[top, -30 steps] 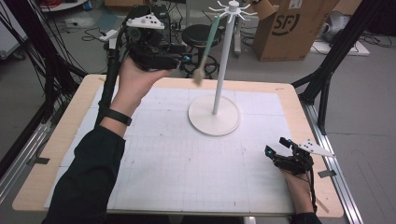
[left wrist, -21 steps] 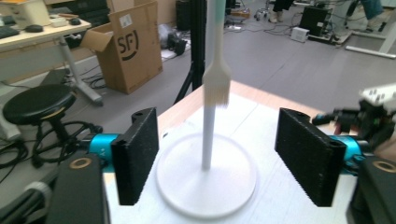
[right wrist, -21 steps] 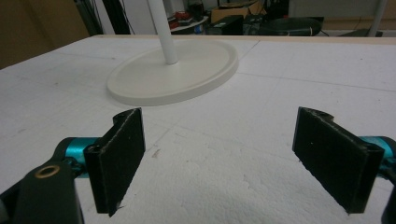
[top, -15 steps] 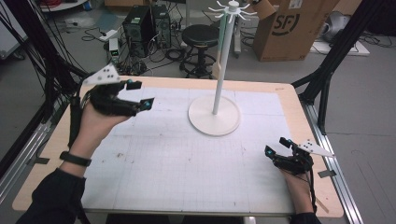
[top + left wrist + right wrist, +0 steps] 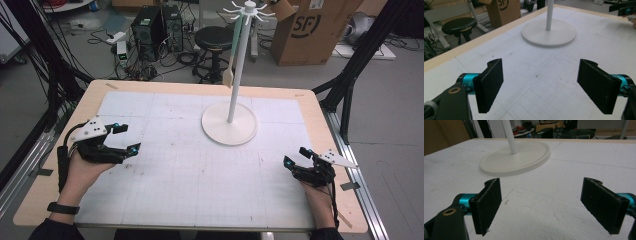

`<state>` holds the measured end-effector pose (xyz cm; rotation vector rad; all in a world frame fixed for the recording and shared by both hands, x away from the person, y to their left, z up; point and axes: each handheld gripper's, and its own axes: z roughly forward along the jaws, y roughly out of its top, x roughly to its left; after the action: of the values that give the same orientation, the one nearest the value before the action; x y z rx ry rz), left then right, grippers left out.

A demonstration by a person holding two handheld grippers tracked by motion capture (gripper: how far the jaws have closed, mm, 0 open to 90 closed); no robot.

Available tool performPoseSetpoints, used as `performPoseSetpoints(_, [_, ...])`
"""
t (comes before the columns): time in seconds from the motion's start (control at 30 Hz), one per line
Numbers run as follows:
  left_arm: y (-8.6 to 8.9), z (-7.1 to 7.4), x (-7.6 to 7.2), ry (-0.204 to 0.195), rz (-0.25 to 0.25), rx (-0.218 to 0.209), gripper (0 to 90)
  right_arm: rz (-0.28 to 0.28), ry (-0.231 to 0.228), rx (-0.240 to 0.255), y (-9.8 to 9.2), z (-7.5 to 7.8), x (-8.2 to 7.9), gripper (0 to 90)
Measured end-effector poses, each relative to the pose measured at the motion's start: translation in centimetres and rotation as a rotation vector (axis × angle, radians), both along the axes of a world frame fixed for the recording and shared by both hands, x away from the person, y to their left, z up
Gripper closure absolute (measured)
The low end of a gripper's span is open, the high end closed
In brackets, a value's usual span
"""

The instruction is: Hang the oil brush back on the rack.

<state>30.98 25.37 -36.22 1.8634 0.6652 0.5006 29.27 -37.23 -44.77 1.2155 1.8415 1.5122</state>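
A white hook stand (image 5: 235,75) rises from a round base (image 5: 220,132) at the table's far middle. A utensil (image 5: 230,67) with a pale green handle and beige head hangs from one of its top hooks. My left gripper (image 5: 131,137) rests low over the mat's left side, far from the stand. Its jaws have just been opening and stand open with nothing between them (image 5: 544,85). My right gripper (image 5: 295,156) lies at the mat's right edge, open and empty (image 5: 541,205). The base (image 5: 549,35) lies ahead of the left jaws and the base (image 5: 516,160) ahead of the right jaws.
A white gridded mat (image 5: 200,170) covers most of the wooden table (image 5: 320,115). Beyond the far edge stand a black stool (image 5: 214,37), a cardboard box (image 5: 312,30) and computer cases (image 5: 157,25). Black frame legs (image 5: 350,90) flank the table.
The left gripper let go of the utensil at the stand, came down and to the left, and now sits low over the mat with wider jaws. The right gripper stayed still.
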Motion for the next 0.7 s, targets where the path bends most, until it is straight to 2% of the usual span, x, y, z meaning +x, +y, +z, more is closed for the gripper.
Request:
performPoseSetpoints(0.13, [0.8,-1.8,-0.1,0.017,0.008,-0.021,21.1,0.001,-0.002,-0.002,0.0,0.0,0.0,16.5])
performPoseSetpoints(0.2, [1.1,-2.7,-0.1,0.021,0.012,-0.005,21.1,0.002,-0.002,-0.002,0.0,0.0,0.0,16.5])
performPoseSetpoints(0.23, [1.2,-3.1,-0.1,0.014,0.013,-0.006,21.1,0.002,-0.002,-0.002,0.0,0.0,0.0,16.5])
performPoseSetpoints(0.3, [1.7,-4.0,-0.1,0.038,0.006,-0.02,21.1,0.001,-0.002,-0.003,0.0,0.0,0.0,16.5])
performPoseSetpoints(0.37, [2.3,-4.8,-0.1,0.039,0.021,-0.024,21.1,0.0,-0.001,-0.002,0.1,0.0,0.0,16.5])
performPoseSetpoints(0.47, [3.1,-5.8,-0.2,0.047,0.045,-0.046,21.1,-0.003,-0.001,-0.004,0.1,0.0,-0.1,16.5])
performPoseSetpoints(0.6, [3.7,-6.9,-0.5,0.06,0.042,-0.092,21.2,-0.002,0.0,-0.004,0.1,0.0,0.0,16.5])
performPoseSetpoints(0.7, [3.7,-7.4,-0.5,0.073,0.051,-0.054,21.1,-0.002,-0.001,-0.001,0.0,0.0,0.0,16.5])
